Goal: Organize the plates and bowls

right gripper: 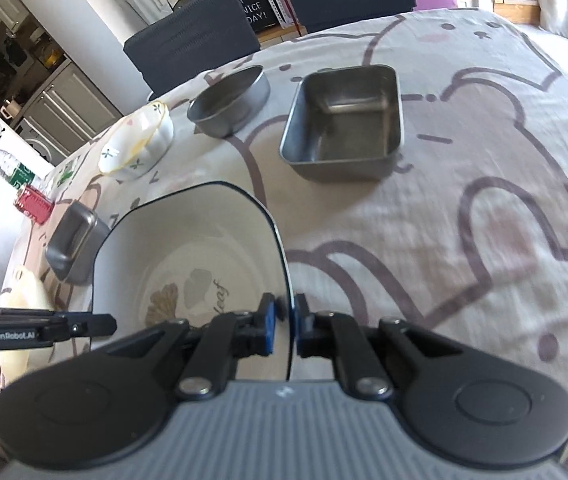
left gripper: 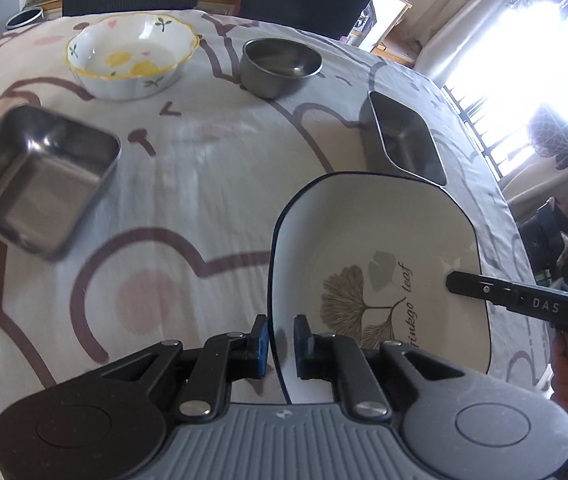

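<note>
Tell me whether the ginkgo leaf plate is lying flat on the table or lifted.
Lifted: the ginkgo leaf plate hangs tilted above the tablecloth, its rim clamped by the left gripper and right gripper.

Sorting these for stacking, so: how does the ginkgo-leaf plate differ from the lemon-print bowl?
The ginkgo-leaf plate is squarish with a dark rim line; the lemon-print bowl is round with a scalloped yellow rim. The plate is shallow, the bowl deep. The plate is gripped at opposite edges by the left gripper and right gripper; the bowl sits untouched on the tablecloth. Both are white.
</note>
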### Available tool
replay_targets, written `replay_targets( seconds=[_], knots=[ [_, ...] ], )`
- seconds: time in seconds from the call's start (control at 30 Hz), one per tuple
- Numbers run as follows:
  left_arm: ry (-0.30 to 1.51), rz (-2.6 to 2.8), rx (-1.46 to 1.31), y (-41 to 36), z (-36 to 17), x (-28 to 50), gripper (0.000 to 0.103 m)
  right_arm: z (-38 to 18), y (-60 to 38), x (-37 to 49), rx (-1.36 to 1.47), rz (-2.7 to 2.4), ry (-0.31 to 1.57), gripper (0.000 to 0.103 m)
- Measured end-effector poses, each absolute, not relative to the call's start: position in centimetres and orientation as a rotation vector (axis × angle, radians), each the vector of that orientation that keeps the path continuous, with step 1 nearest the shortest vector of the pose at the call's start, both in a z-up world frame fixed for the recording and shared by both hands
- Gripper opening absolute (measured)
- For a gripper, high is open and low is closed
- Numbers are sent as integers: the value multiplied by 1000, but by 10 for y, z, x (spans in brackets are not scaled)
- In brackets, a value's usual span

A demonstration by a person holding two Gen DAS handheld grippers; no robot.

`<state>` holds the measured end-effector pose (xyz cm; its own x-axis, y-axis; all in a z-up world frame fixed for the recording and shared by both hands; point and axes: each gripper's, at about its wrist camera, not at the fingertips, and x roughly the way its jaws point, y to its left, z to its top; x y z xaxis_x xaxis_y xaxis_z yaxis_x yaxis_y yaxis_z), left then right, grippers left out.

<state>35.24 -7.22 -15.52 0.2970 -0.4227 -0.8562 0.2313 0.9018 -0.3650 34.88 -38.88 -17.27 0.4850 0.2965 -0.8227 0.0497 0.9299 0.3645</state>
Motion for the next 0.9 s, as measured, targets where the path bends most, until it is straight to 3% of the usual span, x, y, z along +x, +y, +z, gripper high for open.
replay_targets(
  seconds=[0.9],
  knots=[
    [1209,-335,-224,-72,-180,357,13,-185,-361,372,239,92,1106,16]
  ],
)
